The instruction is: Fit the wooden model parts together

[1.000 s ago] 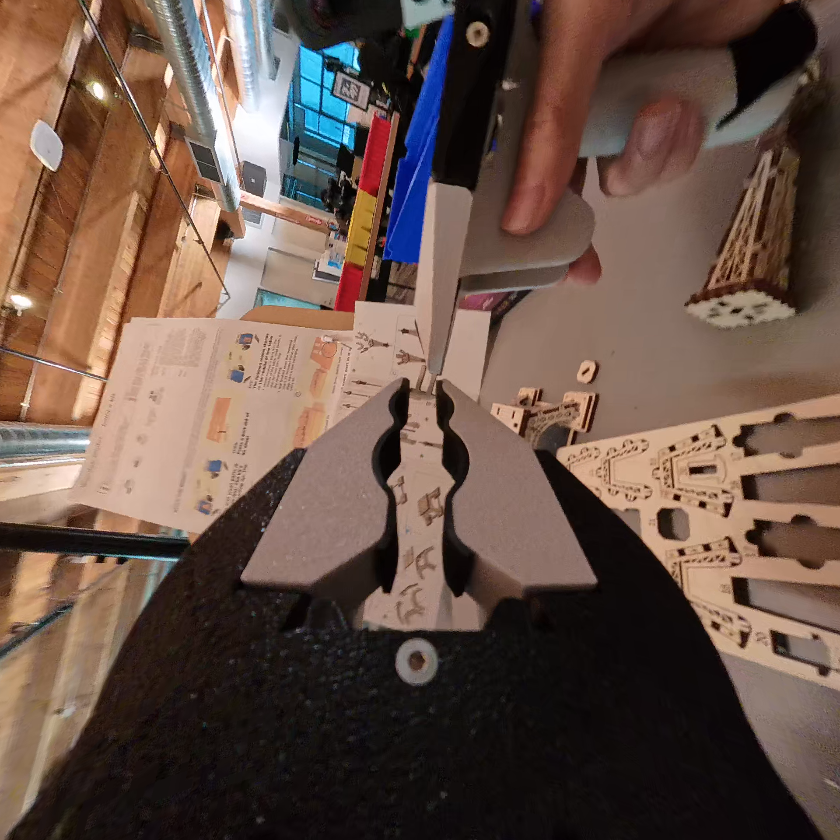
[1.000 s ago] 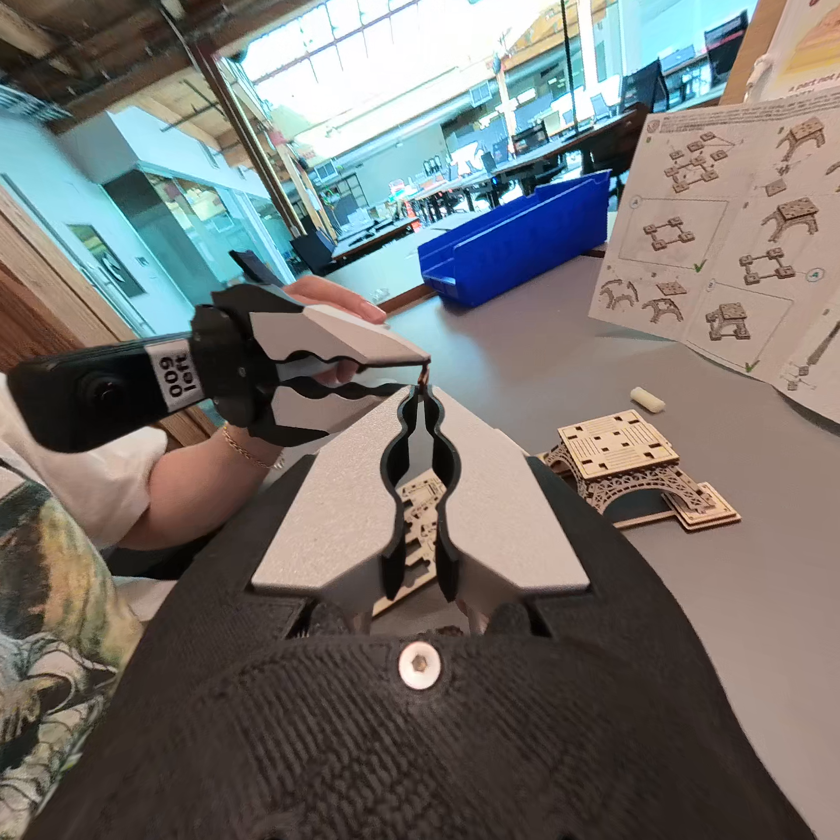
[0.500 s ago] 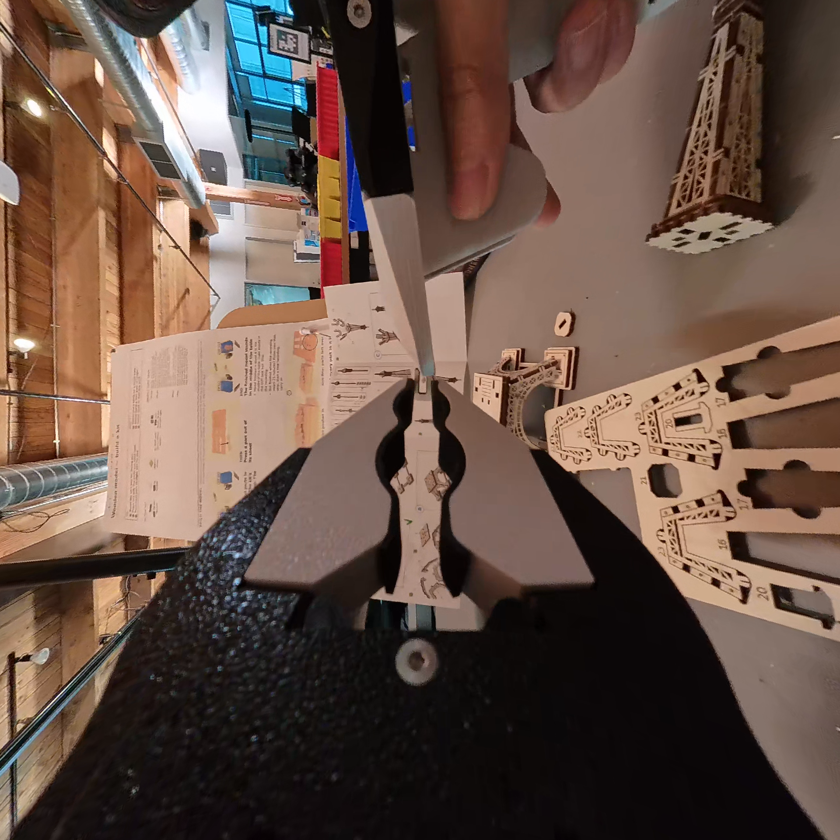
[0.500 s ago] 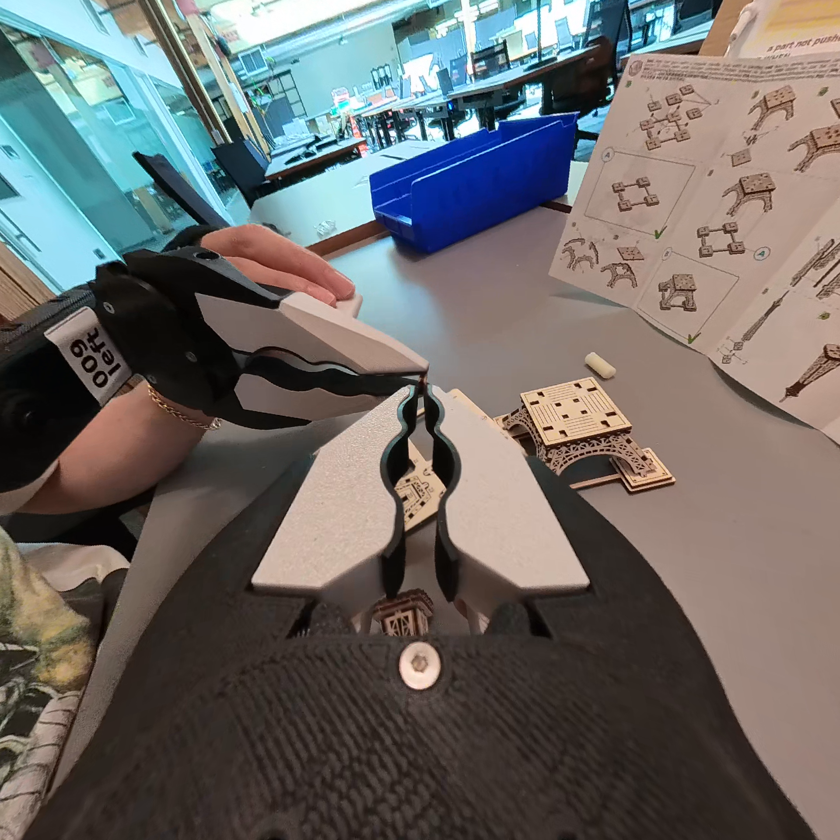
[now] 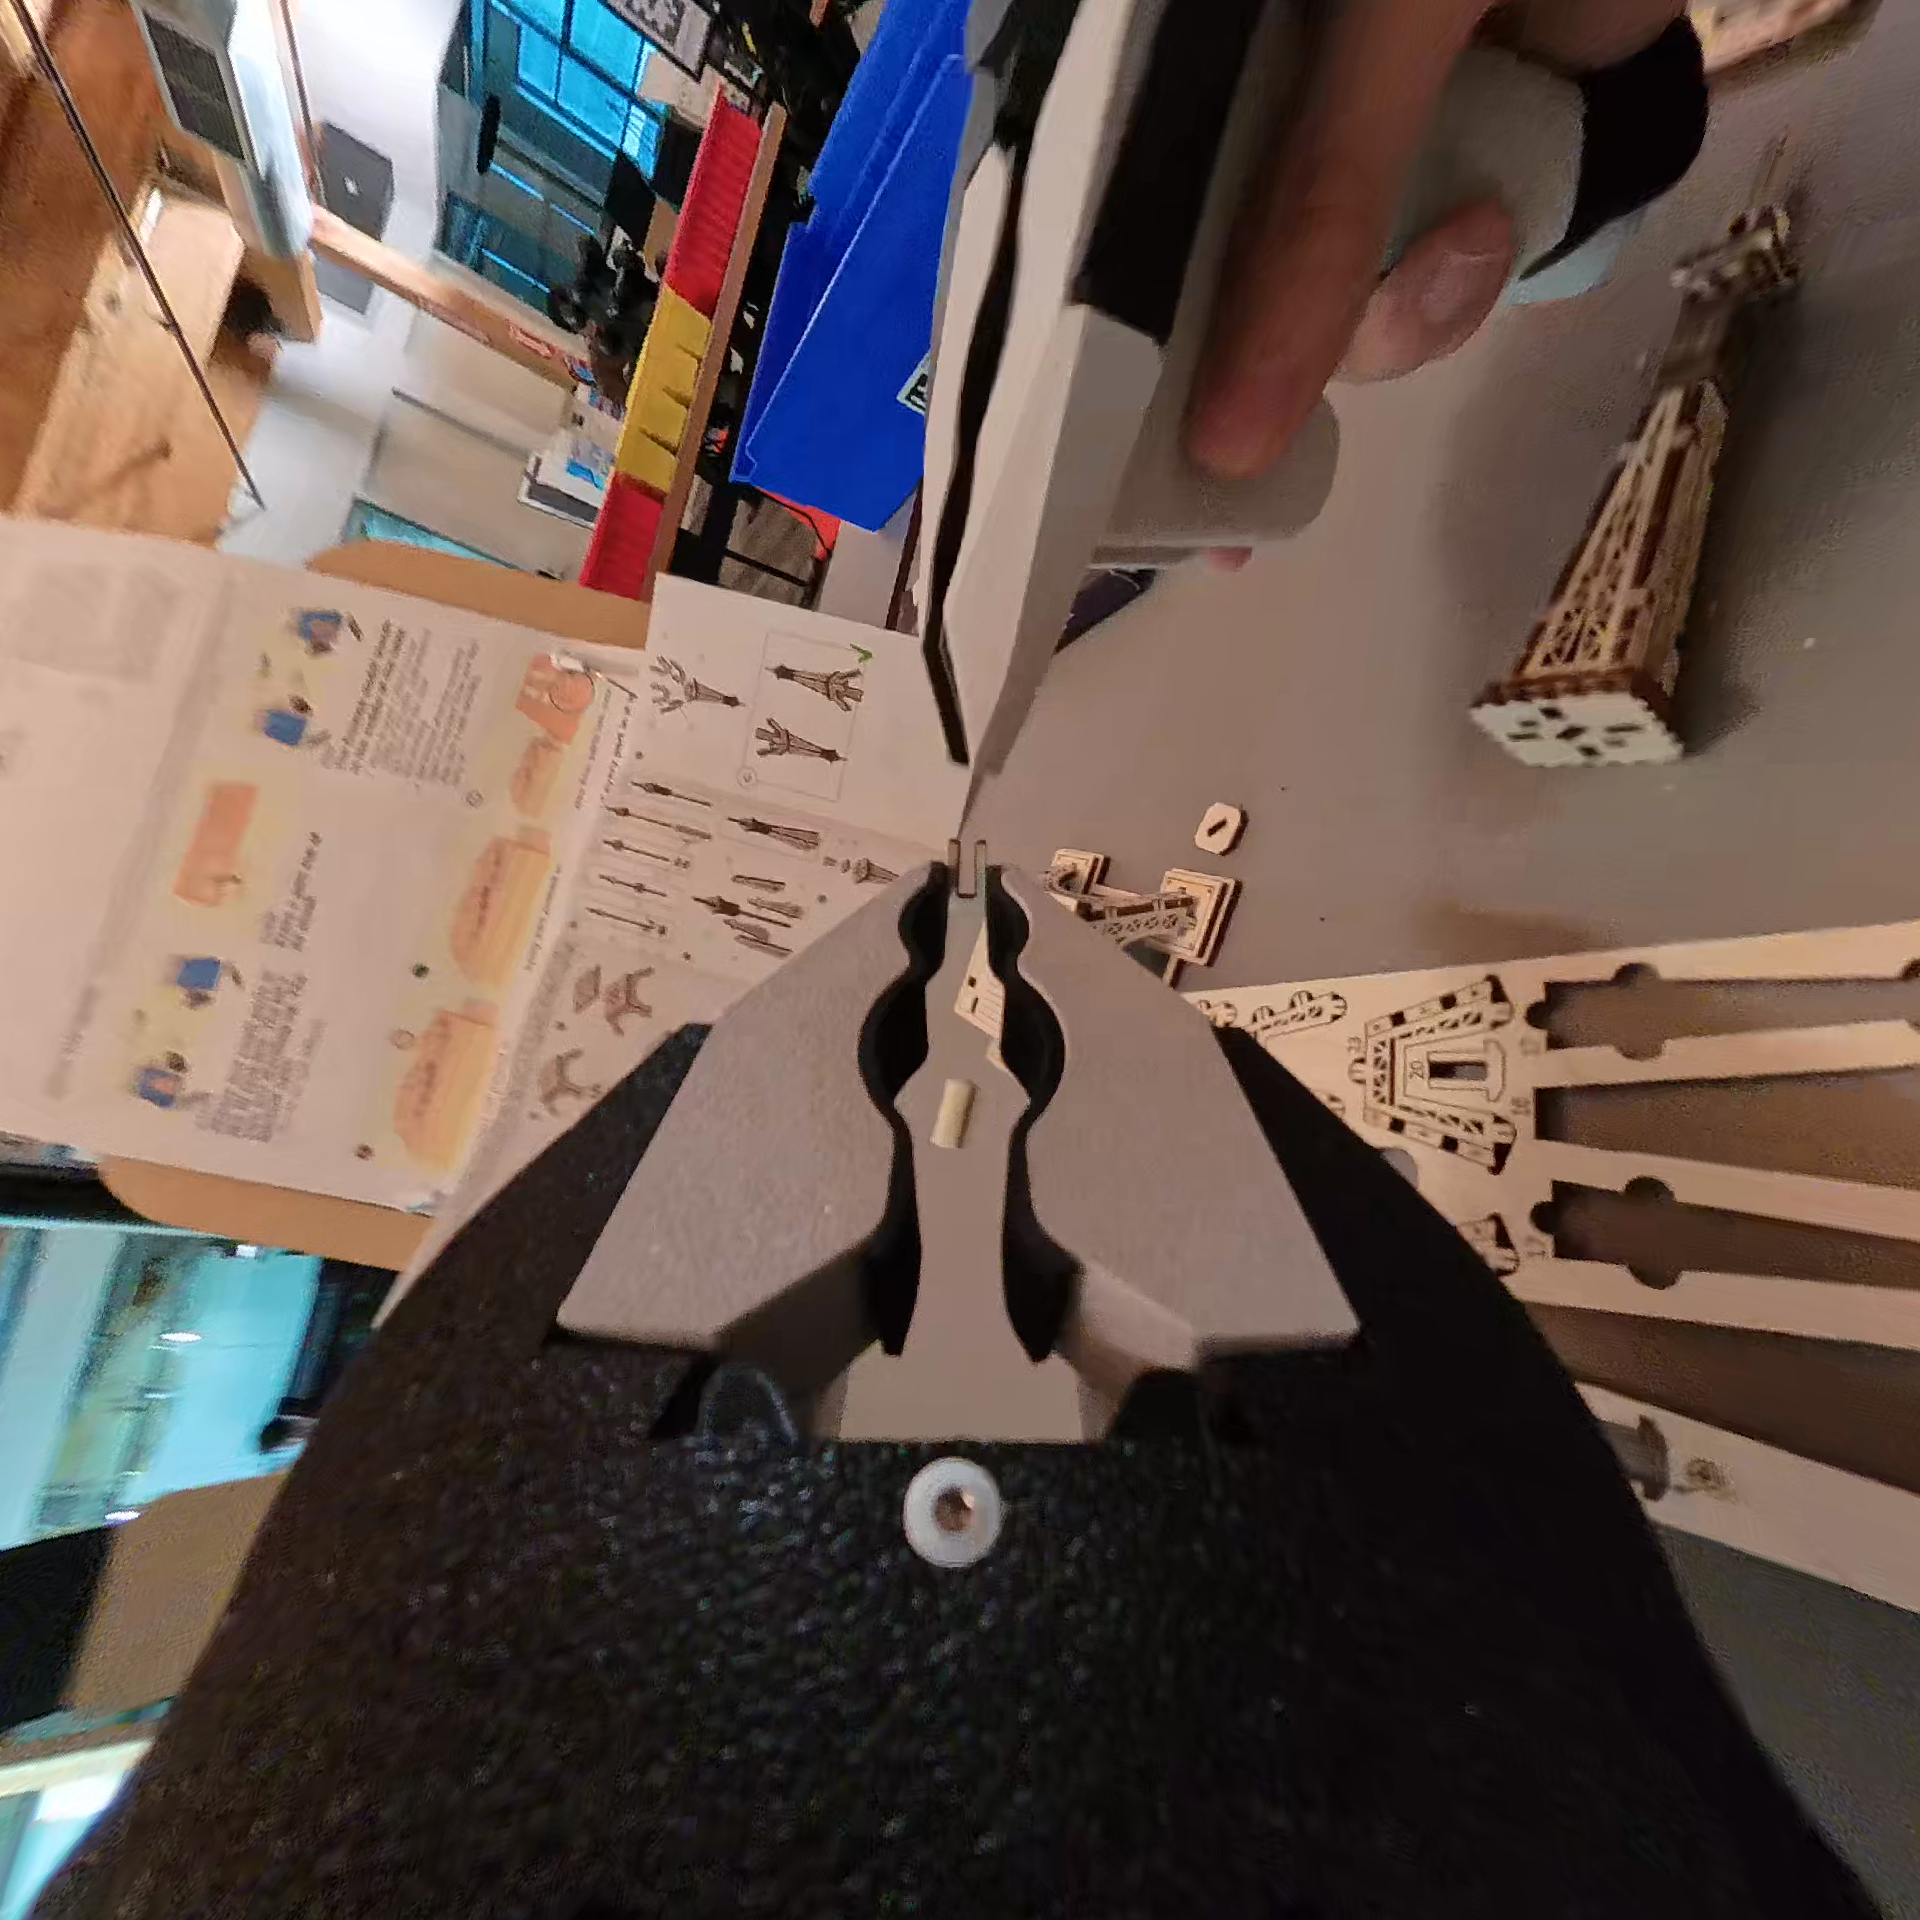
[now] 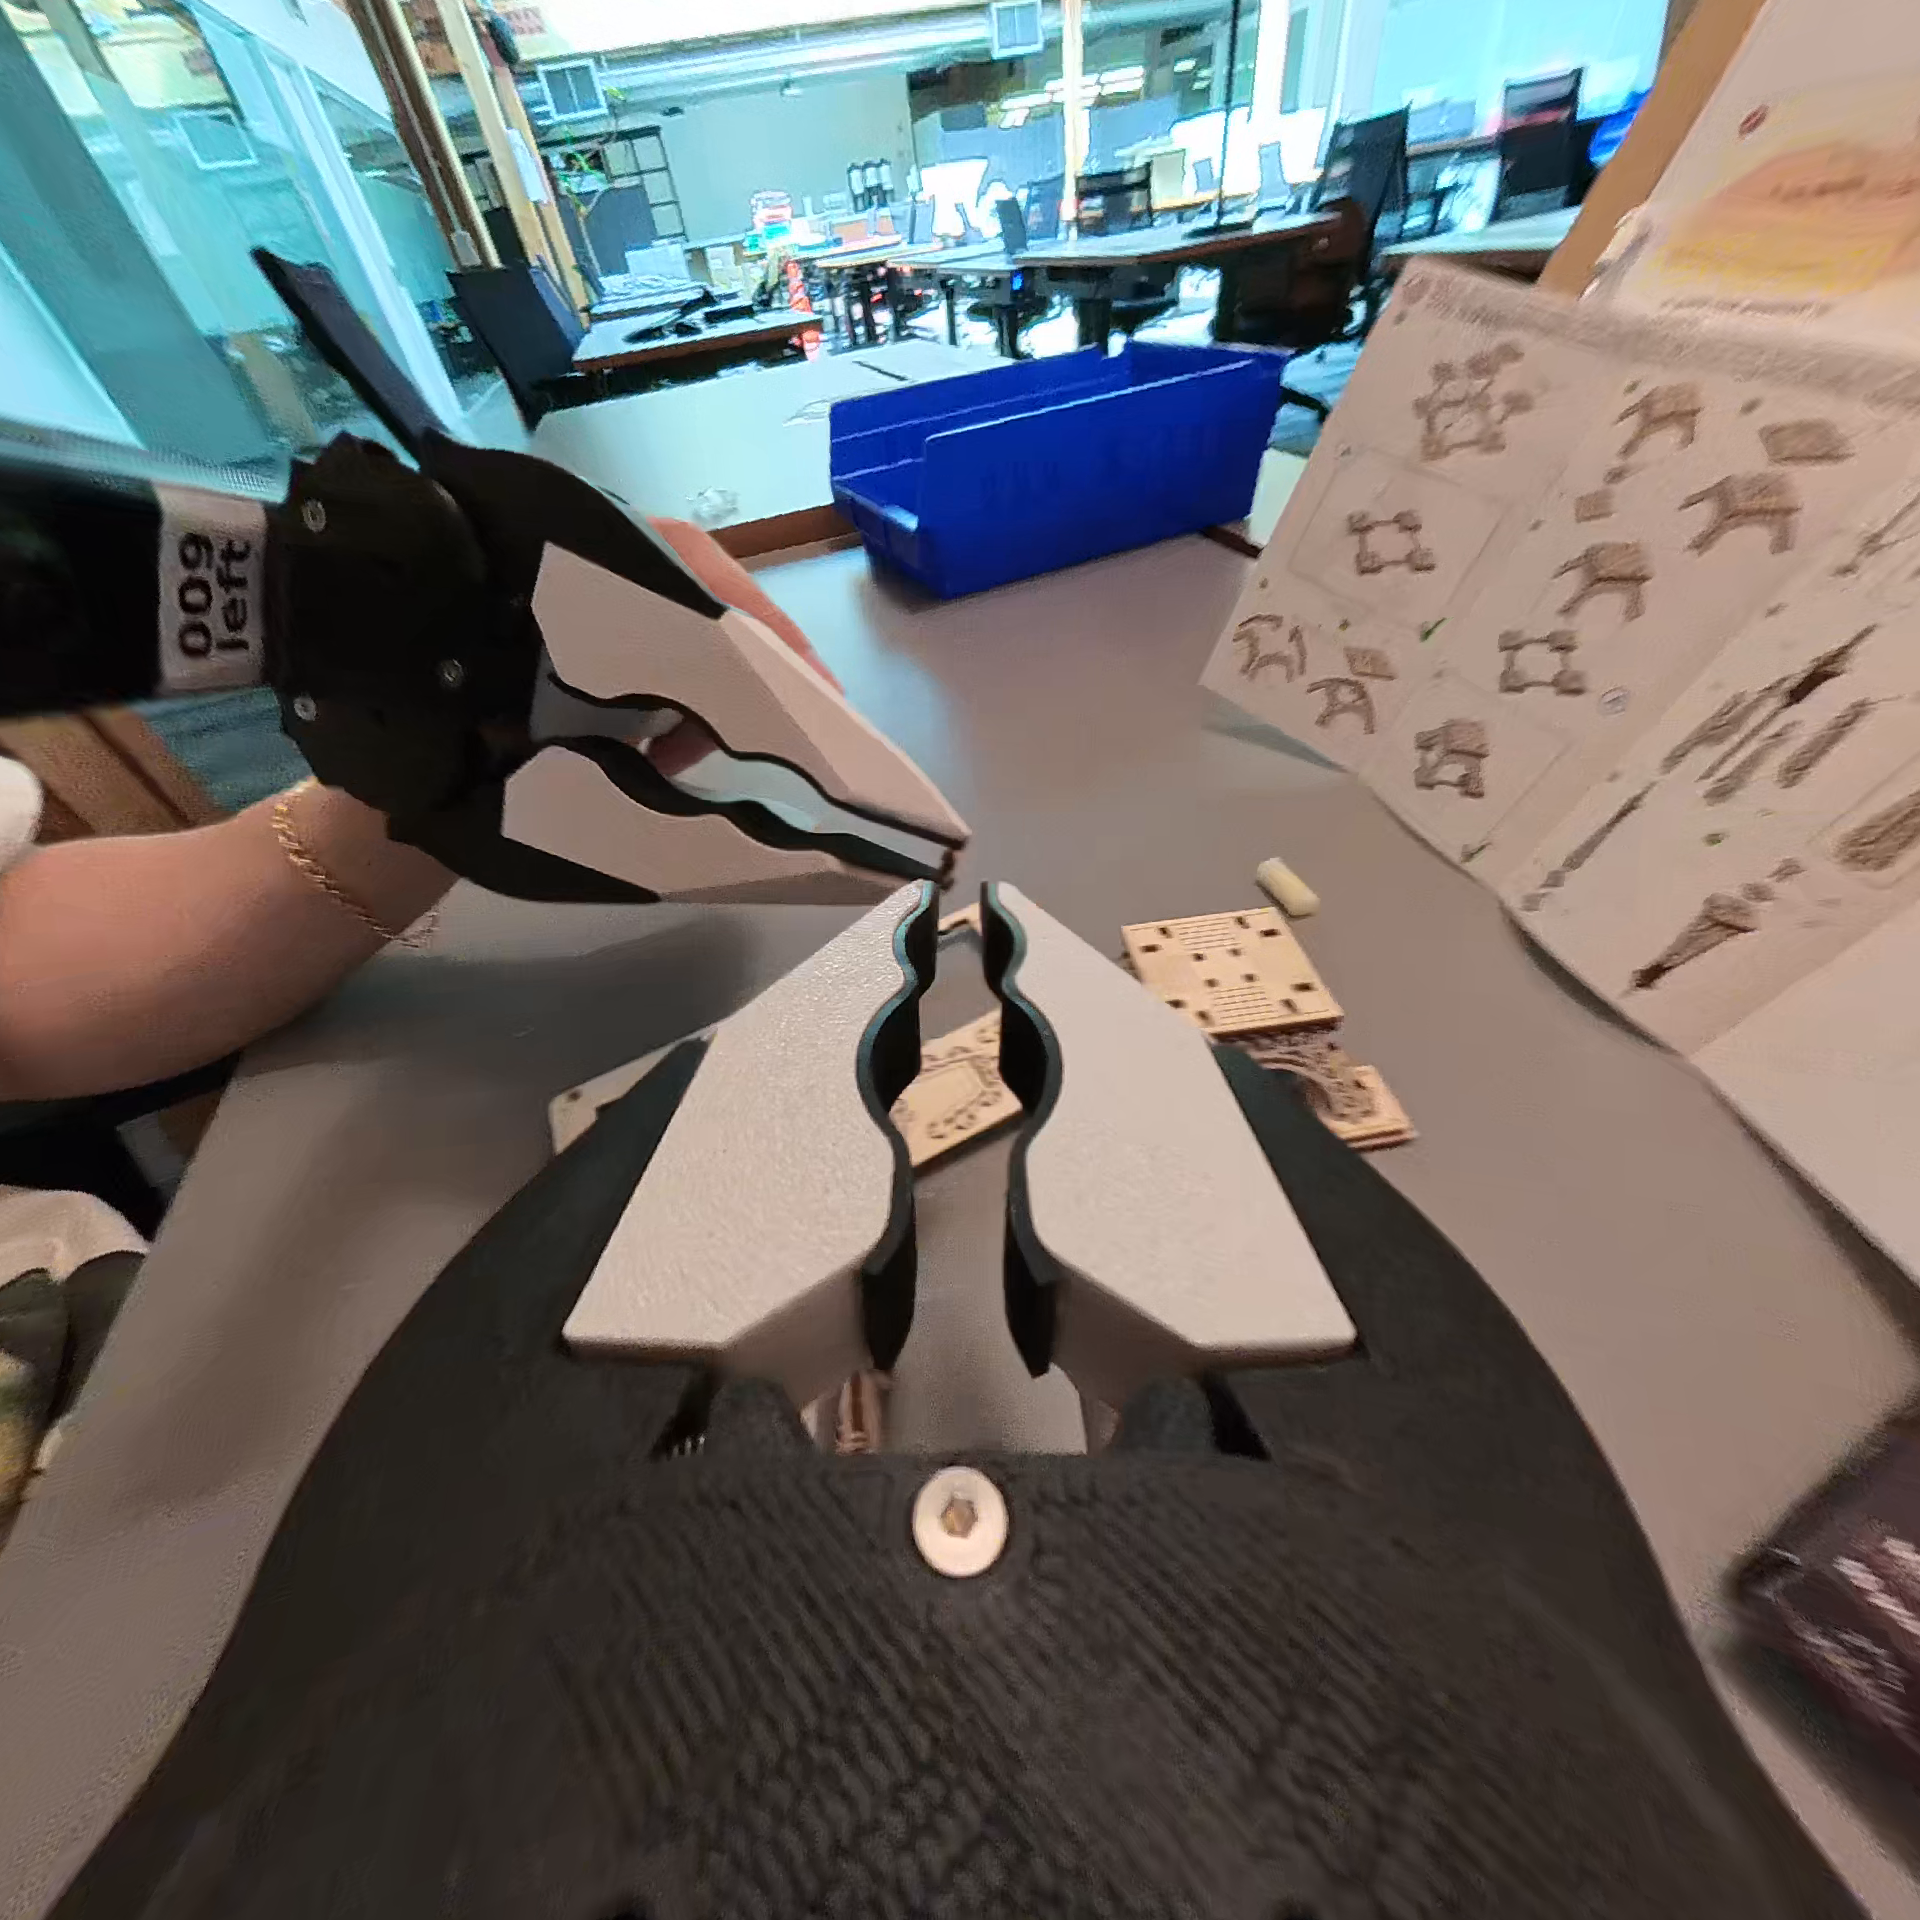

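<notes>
My left gripper (image 5: 968, 883) is shut on a tiny wooden part (image 5: 974, 868) that pokes out of its tips. It also shows in the right wrist view (image 6: 948, 852), held by a hand just above and left of my right gripper (image 6: 956, 894). The right gripper is open a little and empty. In the left wrist view it (image 5: 971, 764) hangs just above the tiny part, apart from it. An arched wooden tower base (image 6: 1236, 977) lies on the grey table (image 6: 1091, 727) ahead. A wooden tower top (image 5: 1621, 582) lies on its side at the right.
A laser-cut wooden sheet (image 5: 1787, 1507) lies at the right. A flat wooden piece (image 6: 951, 1091) lies under the right gripper. A small pale stub (image 6: 1286, 885), a loose wooden bit (image 5: 1219, 828), propped instruction sheets (image 6: 1558, 644) and a blue bin (image 6: 1049, 457) are near. Both grippers' tips are close together, under 4 cm apart. The left tips stand about 9 centimetres off the flat wooden piece (image 6: 951, 1091). It turns up in the left wrist view (image 5: 1298, 1050) as well.
The right gripper has opened and drawn back from the left gripper's tips; before, both tips met on the tiny part. The left gripper still holds it.
</notes>
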Available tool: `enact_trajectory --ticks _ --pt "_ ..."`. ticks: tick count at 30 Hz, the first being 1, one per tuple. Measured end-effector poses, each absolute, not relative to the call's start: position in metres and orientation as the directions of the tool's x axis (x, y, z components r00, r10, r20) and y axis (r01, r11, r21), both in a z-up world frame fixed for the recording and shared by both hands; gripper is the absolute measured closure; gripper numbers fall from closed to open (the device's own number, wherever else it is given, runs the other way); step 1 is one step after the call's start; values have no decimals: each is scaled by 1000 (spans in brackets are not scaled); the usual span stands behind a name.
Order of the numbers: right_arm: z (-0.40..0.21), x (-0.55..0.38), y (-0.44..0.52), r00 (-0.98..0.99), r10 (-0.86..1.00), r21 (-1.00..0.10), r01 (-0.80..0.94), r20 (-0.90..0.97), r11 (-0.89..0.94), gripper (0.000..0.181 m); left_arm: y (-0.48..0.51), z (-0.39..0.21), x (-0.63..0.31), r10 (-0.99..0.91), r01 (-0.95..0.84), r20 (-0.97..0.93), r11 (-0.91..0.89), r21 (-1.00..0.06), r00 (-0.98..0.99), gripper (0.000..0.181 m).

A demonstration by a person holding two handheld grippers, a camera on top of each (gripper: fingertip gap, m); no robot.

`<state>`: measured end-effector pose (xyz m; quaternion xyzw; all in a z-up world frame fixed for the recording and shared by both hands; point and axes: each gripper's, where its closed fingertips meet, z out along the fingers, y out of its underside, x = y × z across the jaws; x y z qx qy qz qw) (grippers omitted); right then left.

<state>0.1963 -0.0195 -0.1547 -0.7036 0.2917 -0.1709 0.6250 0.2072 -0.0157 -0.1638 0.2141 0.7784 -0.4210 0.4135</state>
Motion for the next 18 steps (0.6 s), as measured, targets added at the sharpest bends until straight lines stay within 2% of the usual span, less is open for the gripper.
enact_trajectory --ticks 4,7,9,12,14,18 --pt "-164 211 -48 706 -706 -977 -105 57 -184 162 -15 -163 210 -75 582 -708 513 -631 -702 176" --pt "-195 217 -63 684 -684 -903 -88 253 -421 146 -15 -164 210 -89 515 -629 491 -702 -772 176" --pt "-210 213 -63 716 -624 -858 -71 311 -509 142 -15 -167 210 -86 494 -602 487 -720 -793 176" --pt "-217 208 -61 773 -546 -834 -39 324 -550 138 -14 -173 210 -60 490 -591 494 -718 -805 176" --pt "-216 209 -58 810 -501 -831 -30 306 -556 142 -13 -176 210 -52 493 -593 500 -712 -803 176" --pt "-232 214 -60 895 -372 -747 -69 245 -661 150 -13 -184 211 -29 498 -599 524 -691 -800 176"
